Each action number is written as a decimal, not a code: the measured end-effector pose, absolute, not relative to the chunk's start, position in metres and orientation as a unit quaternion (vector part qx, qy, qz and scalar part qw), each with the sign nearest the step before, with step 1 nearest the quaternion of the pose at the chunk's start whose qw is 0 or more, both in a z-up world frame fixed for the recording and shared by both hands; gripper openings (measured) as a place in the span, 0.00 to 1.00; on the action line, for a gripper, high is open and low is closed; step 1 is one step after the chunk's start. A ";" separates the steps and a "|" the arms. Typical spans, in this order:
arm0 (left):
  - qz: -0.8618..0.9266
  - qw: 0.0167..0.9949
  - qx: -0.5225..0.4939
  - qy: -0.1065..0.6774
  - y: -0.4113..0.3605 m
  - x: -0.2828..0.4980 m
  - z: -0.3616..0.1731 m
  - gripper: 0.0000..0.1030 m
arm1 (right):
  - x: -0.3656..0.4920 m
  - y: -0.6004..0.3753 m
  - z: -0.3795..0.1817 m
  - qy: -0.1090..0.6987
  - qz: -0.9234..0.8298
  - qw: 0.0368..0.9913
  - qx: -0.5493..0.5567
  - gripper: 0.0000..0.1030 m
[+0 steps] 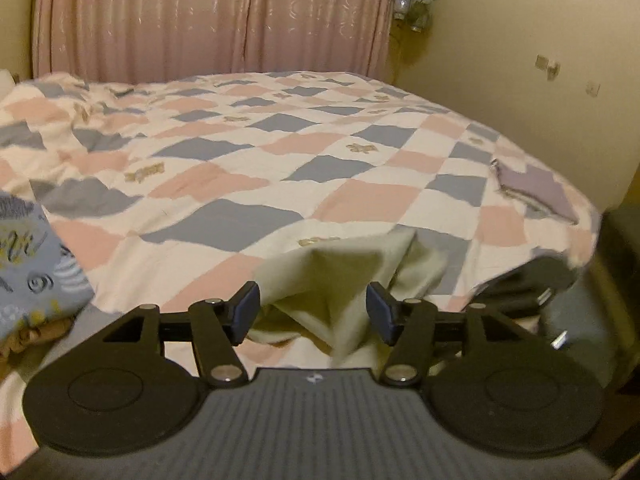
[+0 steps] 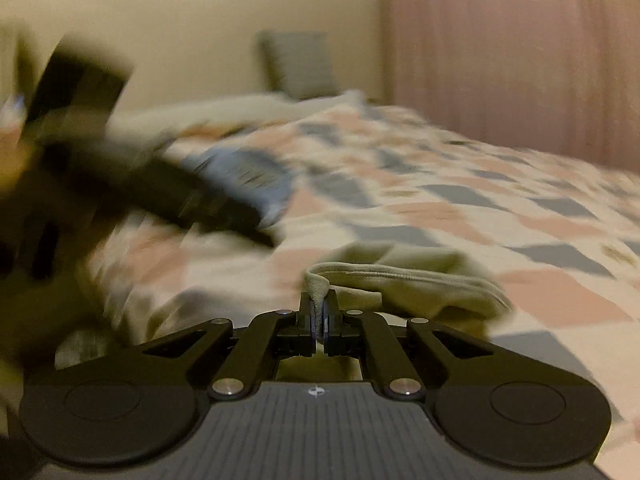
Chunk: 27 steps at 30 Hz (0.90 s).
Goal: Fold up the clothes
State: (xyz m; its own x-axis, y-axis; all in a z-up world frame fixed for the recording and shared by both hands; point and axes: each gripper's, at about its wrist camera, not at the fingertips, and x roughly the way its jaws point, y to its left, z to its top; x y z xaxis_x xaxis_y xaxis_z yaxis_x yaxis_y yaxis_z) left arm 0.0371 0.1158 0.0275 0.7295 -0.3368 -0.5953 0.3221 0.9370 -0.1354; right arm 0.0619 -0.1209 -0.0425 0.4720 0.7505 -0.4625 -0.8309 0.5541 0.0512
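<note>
Left wrist view: left gripper (image 1: 313, 312) jaws apart, holding nothing. Pale cream garment (image 1: 320, 280) bunched between and just beyond the open fingers, at near edge of checkered bedspread (image 1: 280, 152). Blue patterned cloth (image 1: 32, 256) at near left. Small lilac folded piece (image 1: 536, 188) at right.

Right wrist view: right gripper (image 2: 319, 314) jaws together, pinching the garment's (image 2: 400, 280) hemmed edge; rest lies to the right on the bedspread (image 2: 460, 192). Left side motion-blurred.
</note>
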 end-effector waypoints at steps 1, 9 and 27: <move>-0.185 0.928 -0.016 0.324 0.117 0.035 0.028 0.56 | 0.056 -0.110 -0.047 0.219 0.471 0.848 -0.104 0.04; -0.218 0.911 0.025 0.348 0.096 0.035 0.009 0.56 | 0.030 -0.048 -0.080 0.215 0.499 0.825 -0.158 0.21; -0.264 0.880 0.245 0.310 -0.022 0.058 -0.033 0.06 | 0.046 -0.218 -0.091 0.300 0.348 0.887 0.048 0.42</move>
